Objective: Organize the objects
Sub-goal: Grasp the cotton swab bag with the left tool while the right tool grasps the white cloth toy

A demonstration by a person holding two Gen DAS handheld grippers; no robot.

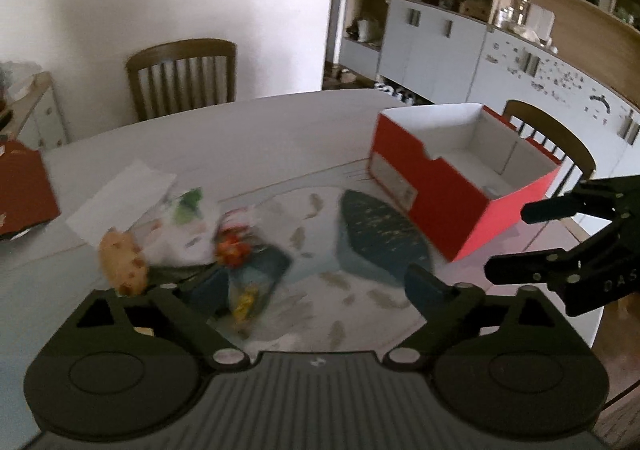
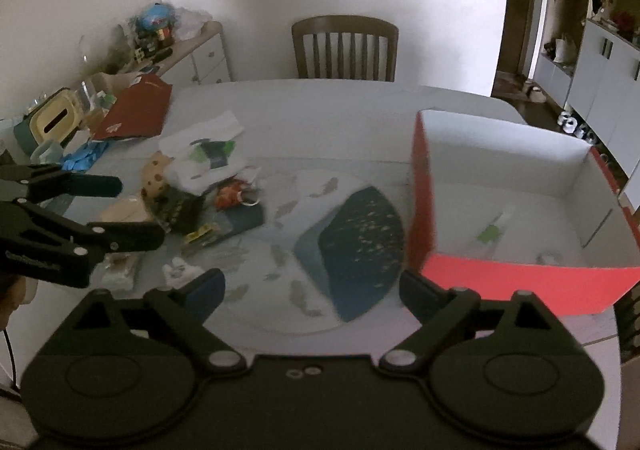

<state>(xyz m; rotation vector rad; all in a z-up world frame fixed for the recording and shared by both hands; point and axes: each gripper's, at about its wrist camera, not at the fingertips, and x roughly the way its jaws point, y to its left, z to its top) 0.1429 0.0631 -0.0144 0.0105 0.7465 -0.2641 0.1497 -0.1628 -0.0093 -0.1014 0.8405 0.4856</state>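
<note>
A pile of small packets (image 1: 188, 234) lies on the table left of centre, with a round biscuit-coloured item (image 1: 122, 262) and an orange-red packet (image 1: 234, 246). The same pile (image 2: 200, 177) shows in the right wrist view. An open red box (image 1: 440, 201) with white inside stands at the right. Inside the box (image 2: 520, 282) lies a small green and white item (image 2: 490, 232). My left gripper (image 1: 316, 290) is open over the mat, just right of the pile, nothing between its fingers. My right gripper (image 2: 312, 290) is open and empty, just left of the box.
A round placemat with a dark blue patch (image 2: 352, 242) lies in front of the box. A white sheet (image 1: 120, 197) and a red lid (image 2: 136, 113) lie at the far left. Wooden chairs (image 1: 182, 77) stand behind the table. A cluttered sideboard (image 2: 160, 45) lines the left wall.
</note>
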